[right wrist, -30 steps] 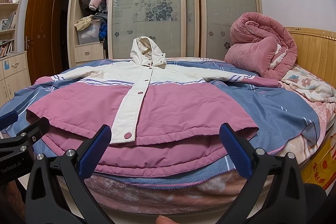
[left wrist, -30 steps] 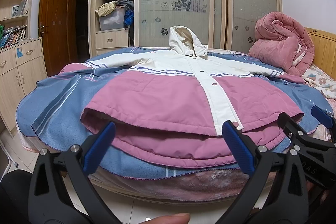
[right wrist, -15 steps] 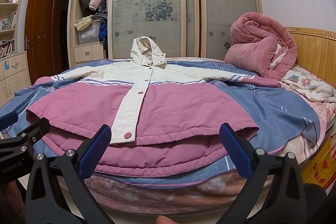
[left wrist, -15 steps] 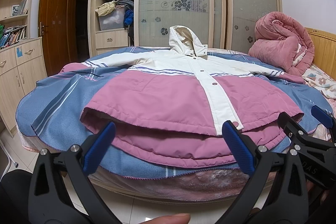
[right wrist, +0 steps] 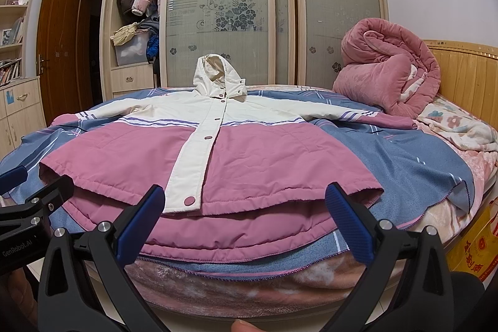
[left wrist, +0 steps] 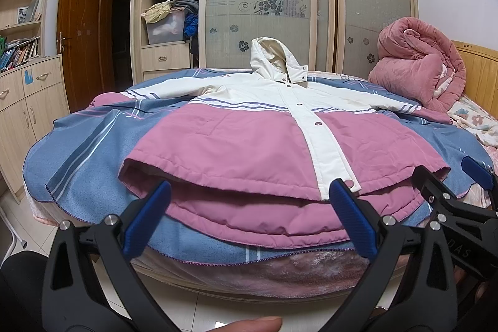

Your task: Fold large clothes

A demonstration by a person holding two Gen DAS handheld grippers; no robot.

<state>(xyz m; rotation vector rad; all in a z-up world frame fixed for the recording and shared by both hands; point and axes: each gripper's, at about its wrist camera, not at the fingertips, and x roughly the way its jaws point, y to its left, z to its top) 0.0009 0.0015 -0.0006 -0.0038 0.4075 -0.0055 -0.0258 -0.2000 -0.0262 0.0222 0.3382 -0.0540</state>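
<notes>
Plainly one jacket (left wrist: 249, 142) on bed (left wrist: 77, 151); two claws, left claw (left wrist: 249, 217), right claw (right wrist: 242, 217), agape.

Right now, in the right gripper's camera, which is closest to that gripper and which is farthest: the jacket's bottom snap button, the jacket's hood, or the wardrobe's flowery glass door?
1. Bottom snap button, just ahead of the right gripper, slightly left.
2. Hood, at the jacket's far end, mid-bed.
3. Flowery glass door, behind the bed, farthest.

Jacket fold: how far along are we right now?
Done: the jacket is spread flat on the bed, front snapped, sleeves out. In hand: nothing; the left gripper and right gripper hover open short of the hem. Left: every fold.
</notes>
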